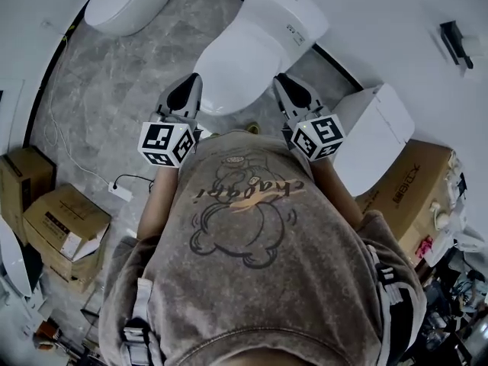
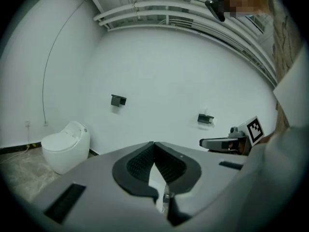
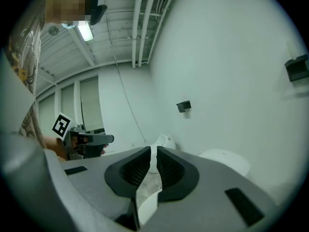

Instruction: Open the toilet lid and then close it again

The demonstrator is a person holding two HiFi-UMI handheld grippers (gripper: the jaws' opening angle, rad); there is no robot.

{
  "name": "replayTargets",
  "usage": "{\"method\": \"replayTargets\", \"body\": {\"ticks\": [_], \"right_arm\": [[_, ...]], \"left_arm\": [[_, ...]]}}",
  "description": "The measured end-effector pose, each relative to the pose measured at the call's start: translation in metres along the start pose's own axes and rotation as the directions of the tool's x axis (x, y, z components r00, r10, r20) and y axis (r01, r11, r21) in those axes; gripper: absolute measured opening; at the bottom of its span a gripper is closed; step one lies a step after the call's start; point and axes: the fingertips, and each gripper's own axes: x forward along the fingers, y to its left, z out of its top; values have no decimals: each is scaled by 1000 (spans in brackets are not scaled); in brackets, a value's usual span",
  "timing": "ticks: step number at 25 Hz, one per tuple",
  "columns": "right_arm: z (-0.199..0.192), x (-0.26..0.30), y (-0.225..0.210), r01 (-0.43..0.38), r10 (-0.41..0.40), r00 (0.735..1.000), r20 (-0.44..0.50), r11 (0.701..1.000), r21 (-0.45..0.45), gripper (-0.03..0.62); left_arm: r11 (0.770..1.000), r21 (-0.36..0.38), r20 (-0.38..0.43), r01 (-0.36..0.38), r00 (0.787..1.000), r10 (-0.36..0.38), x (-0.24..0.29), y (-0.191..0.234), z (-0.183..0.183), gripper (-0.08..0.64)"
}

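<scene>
The white toilet (image 1: 240,56) stands straight ahead of me in the head view with its lid down. My left gripper (image 1: 187,94) hovers at the bowl's left front edge and my right gripper (image 1: 293,90) at its right front edge, neither touching it. In the left gripper view the left gripper (image 2: 153,145) has its tips together with nothing held, and the right gripper (image 2: 227,143) shows off to the right. In the right gripper view the right gripper (image 3: 153,150) has its tips all but meeting on nothing, and the left gripper (image 3: 89,140) shows at the left.
A second, rounded toilet (image 1: 126,2) stands at the far left and a third white unit (image 1: 377,147) at the right. Cardboard boxes (image 1: 61,223) sit on the floor at the left, another box (image 1: 415,189) at the right. A cable and power strip (image 1: 120,191) lie on the floor.
</scene>
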Motion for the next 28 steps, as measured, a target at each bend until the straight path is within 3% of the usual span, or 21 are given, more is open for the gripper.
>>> {"method": "replayTargets", "body": {"ticks": [3,7,28], "right_arm": [[-14,5,-6,4,-5,1000,-11,1000,-7,54],[-23,10,-10,18,-18,999,-28,1000,6,43],[-23,17,-19,32,-32,999,-19,999,12,28]], "left_arm": [[1000,28,29,-11,1000,10,7,1,-7,9],[999,13,41,-43,998,42,11,7,-13,9],[997,-30,1,-70,998,70,12,19,-17,9]]}}
